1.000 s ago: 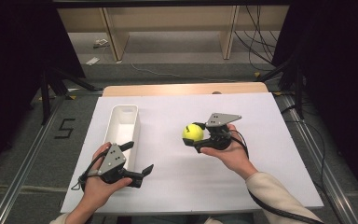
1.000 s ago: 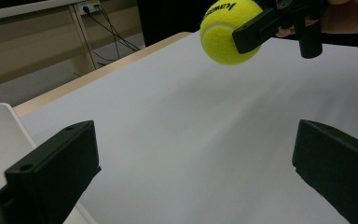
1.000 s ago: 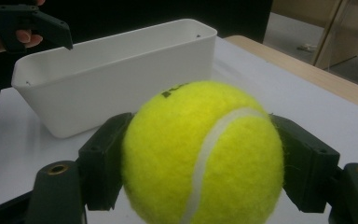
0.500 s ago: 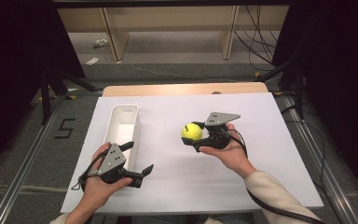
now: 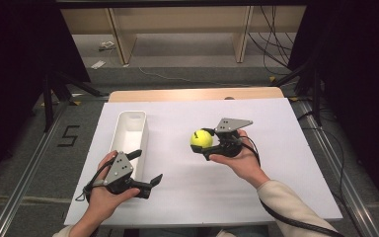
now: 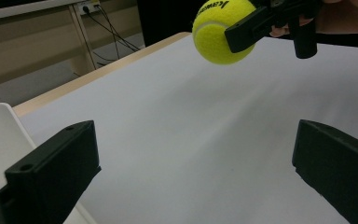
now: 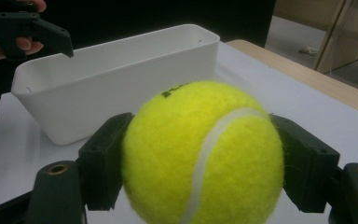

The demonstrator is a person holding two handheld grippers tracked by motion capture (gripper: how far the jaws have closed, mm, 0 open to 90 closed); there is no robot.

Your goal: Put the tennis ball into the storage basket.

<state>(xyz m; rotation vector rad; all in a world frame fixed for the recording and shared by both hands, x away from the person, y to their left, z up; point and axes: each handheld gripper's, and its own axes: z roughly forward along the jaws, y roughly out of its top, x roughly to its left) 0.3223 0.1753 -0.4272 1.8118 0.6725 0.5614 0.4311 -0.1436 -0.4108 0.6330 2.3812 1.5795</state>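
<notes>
The white bin [image 5: 130, 132] is the landmark: a long, narrow tub lying on the left part of the white counter [image 5: 276, 187], its length running away from the person. Just beside the bin's near end, toward the person, the left gripper [image 5: 147, 170] sits in the left hand [image 5: 103, 195], its fingers spread wide with nothing between them; in the left gripper view the two black fingers [image 6: 51, 172] stand far apart over bare counter, with a corner of the bin at the left edge. To the right of the bin, about level with its middle and well apart from it, the yellow tennis ball [image 5: 201, 139] is pinched between the fingers of the right gripper [image 5: 207, 143], held by the right hand [image 5: 237, 158]. In the right gripper view the ball [image 7: 200, 154] sits squarely between both fingers [image 7: 105, 161], pressed on either side, with the bin [image 7: 116, 79] beyond it. The left gripper view shows the ball clear above the counter.
</notes>
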